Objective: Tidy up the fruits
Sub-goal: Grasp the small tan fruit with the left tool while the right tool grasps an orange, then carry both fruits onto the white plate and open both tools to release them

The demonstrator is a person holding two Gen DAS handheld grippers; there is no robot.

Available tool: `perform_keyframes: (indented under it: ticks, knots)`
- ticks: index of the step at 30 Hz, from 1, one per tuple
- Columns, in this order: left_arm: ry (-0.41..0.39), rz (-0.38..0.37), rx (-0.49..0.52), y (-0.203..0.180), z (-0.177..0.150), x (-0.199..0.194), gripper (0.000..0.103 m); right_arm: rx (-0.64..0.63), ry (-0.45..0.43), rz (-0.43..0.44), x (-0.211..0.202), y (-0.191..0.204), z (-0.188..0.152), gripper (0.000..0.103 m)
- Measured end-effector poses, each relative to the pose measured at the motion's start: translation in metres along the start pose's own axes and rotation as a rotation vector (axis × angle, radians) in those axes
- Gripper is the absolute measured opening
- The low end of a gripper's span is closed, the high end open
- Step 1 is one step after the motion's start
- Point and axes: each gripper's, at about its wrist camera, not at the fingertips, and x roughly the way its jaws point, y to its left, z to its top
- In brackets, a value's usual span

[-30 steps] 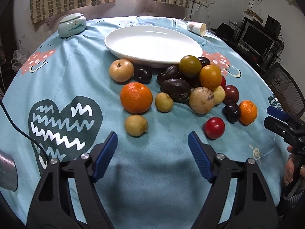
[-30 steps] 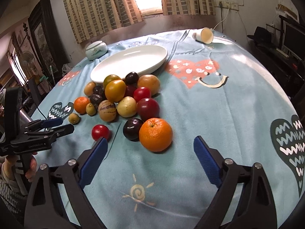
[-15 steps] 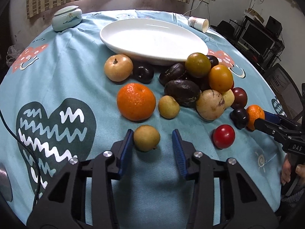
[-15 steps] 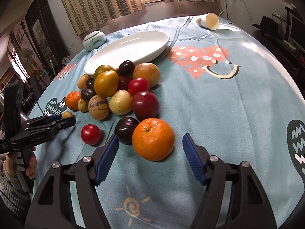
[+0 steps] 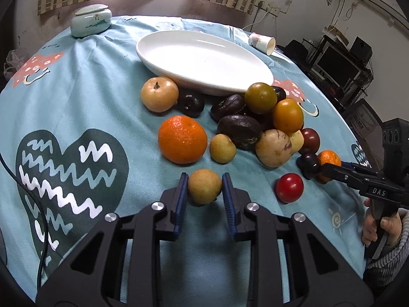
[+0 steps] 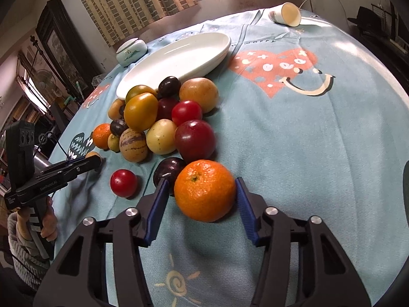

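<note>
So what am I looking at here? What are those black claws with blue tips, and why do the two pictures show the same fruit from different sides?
No robot here: a person holds a hand-squeezed gripper in each hand, each with a camera looking along its two blue-padded fingers. One picture comes from the left gripper, the other from the right gripper, so each also catches the other from the side. On the blue tablecloth lie a pile of mixed fruit, an empty white oval plate, a tipped paper cup and a small lidded jar. Both grippers have just been closing: the left is shut on a small yellow-brown fruit; the right has an orange between its fingers, one pad touching, the other seemingly just short.
</note>
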Motion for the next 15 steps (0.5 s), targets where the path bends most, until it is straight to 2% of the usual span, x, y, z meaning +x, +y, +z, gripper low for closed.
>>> perform_keyframes:
  ticks: [3, 10, 12, 15]
  knots:
    - [-0.026, 0.000, 0.017, -0.006, 0.004, -0.010, 0.027, 0.037, -0.012, 0.023, -0.005, -0.005, 0.005, 0.046]
    - [-0.089, 0.024, 0.048, -0.012, 0.030, -0.033, 0.027, 0.018, -0.034, 0.010, -0.010, -0.001, 0.010, 0.046]
    - [-0.101, 0.028, 0.050, -0.012, 0.041, -0.037, 0.027, 0.007, -0.062, 0.006, -0.019, 0.002, 0.016, 0.046]
    - [-0.127, 0.048, 0.074, -0.015, 0.063, -0.040, 0.027, -0.025, -0.136, 0.005, -0.042, 0.012, 0.042, 0.046]
